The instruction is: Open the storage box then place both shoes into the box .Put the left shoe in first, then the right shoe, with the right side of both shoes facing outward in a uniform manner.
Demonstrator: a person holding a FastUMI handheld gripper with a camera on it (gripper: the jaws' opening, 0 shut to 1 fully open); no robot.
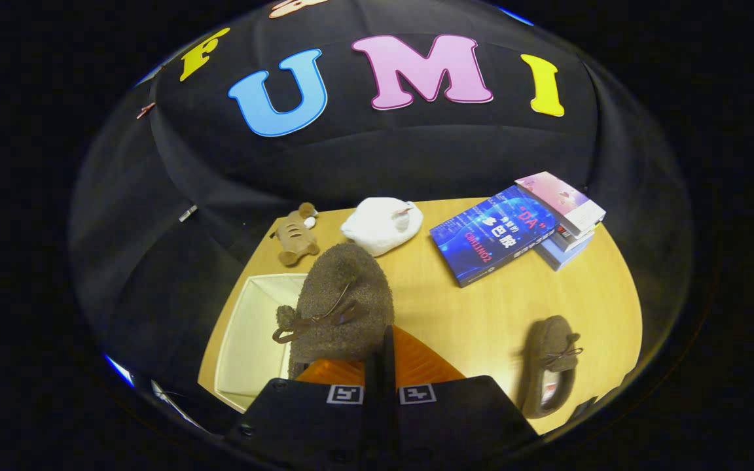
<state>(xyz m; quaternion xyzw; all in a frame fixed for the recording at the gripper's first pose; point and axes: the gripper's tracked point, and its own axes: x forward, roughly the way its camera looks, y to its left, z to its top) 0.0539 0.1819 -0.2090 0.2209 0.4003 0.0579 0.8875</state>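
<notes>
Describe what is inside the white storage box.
The white storage box shows bare pale walls and floor; the held shoe, pinched by the gripper, covers its near corner.

Wooden table (482, 314) against black cloth wall (416, 157).

The held shoe (341, 307) blocks the way ahead of the gripper (380, 366), whose fingers pinch it. Bare table (455, 314) lies right; books (495, 235) stand far right.

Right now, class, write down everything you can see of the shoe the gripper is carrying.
The held shoe is a brown, fuzzy, fleece-like slipper with a darker lace tied in a bow on top. Its toe points away from the camera. The gripper is closed on its heel end, fingers nearly together. It hangs partly above the open white storage box, lifted off the wooden table.
</notes>
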